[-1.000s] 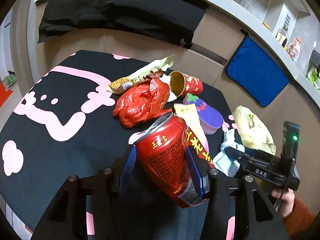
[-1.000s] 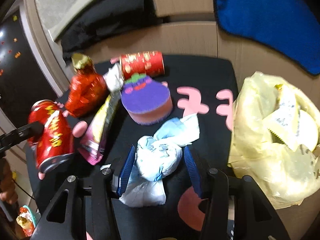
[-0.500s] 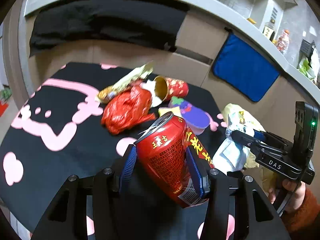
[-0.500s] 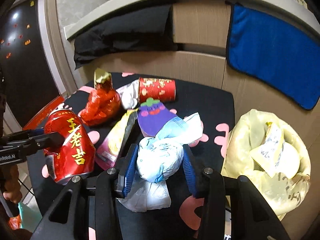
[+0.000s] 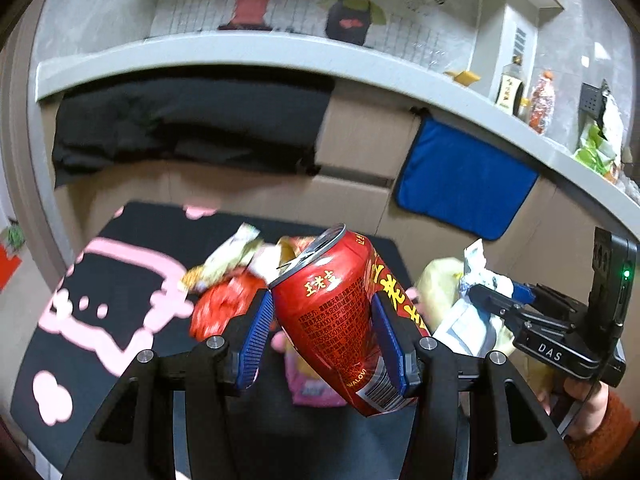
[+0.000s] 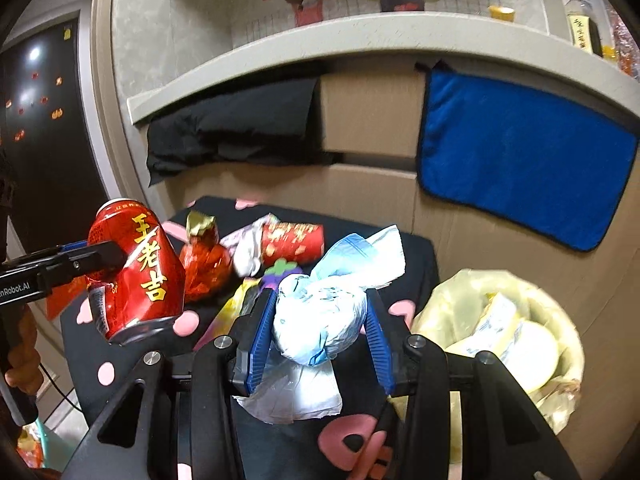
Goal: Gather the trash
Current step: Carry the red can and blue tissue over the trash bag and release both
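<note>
In the left wrist view we see, at 9 o'clock, the table point(image 5: 100, 292) under a black cloth with soft pink shapes. A little right of it lies a red crinkled bag point(image 5: 220, 304), blurred, with a shiny foil wrapper point(image 5: 224, 258) just above it. At the centre our left gripper point(image 5: 322, 330) has its blue ribbed pads clamped on both sides of a red metal can point(image 5: 340, 320), dented and tilted, with the open top toward 11 o'clock; it is lifted above the table. The can hides most of the trash behind it, and a pink packet point(image 5: 308, 386) under it shows only in part. At 3 o'clock the right gripper point(image 5: 486, 300) comes in from the side, closed on a crumpled white-blue wad point(image 5: 468, 312).

In the right wrist view the can point(image 6: 136, 268) is at 9 o'clock, held in the air by the left gripper point(image 6: 94, 260), whose far finger we cannot see. Right of it lie the red bag point(image 6: 204, 262), a red paper cup point(image 6: 294, 240) on its side, and a purple sponge point(image 6: 282, 270), mostly covered. At the centre the right gripper point(image 6: 320, 328) squeezes the soft wad point(image 6: 320, 312) between its pads, above the table point(image 6: 416, 256). At 4 o'clock stands a bin point(image 6: 496, 328) lined with a thin yellowish bag, with pale wrappers inside; its lower rim is cut off by the gripper.
</note>
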{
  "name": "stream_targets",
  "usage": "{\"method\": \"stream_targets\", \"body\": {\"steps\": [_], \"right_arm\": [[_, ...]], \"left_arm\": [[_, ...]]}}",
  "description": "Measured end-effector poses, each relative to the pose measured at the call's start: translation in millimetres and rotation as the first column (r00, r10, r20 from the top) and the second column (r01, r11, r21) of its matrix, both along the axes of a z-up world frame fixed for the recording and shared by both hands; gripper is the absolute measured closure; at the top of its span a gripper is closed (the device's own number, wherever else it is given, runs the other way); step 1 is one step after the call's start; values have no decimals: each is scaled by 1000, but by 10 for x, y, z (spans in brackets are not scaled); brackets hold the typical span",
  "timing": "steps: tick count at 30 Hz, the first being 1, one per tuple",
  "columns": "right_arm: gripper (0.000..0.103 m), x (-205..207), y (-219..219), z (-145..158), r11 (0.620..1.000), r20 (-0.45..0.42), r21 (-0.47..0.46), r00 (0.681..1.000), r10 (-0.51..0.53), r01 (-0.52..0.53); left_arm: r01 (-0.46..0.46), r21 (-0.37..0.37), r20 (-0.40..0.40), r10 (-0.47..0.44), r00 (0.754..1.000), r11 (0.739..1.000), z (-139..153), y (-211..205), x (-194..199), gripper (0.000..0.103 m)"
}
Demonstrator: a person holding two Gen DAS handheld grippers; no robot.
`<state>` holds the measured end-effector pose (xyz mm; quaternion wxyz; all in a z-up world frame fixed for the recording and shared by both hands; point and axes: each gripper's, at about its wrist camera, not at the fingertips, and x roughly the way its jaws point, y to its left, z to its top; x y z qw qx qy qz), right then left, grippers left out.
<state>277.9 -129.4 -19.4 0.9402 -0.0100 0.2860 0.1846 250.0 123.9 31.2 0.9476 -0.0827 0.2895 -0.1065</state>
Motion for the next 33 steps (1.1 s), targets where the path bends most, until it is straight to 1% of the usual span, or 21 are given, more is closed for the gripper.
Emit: {"method": "stream_targets", "body": {"steps": [6, 10, 13, 15, 21, 26, 33], "right_arm": [[62, -32, -310, 281, 999, 77, 7, 996, -40, 39], [62, -77, -608, 447, 996, 120, 7, 989, -86, 86], [62, -143, -863, 520, 991, 144, 4, 981, -129, 130], [62, -184, -1042, 540, 987, 151, 6, 976, -159, 160], [62, -279, -1572, 492, 968, 142, 28, 957, -252, 251], [62, -311, -1913, 401, 952, 118, 42, 945, -306, 303], [62, -278, -2132, 279, 942, 88, 55, 938, -334, 331]], "left_arm": [[43, 13, 54, -44, 998, 999, 312, -341, 88, 51], [94, 29, 84, -96, 992, 995, 472, -709, 133, 51], [139, 34, 88, -142, 986, 990, 518, -1015, 158, 51], [168, 36, 82, -170, 982, 985, 520, -1219, 178, 51], [256, 49, 43, -258, 965, 965, 361, -1808, 300, 51], [301, 53, 13, -302, 953, 952, 238, -2120, 391, 51], [328, 61, -26, -327, 945, 943, 134, -2359, 534, 51]]}}
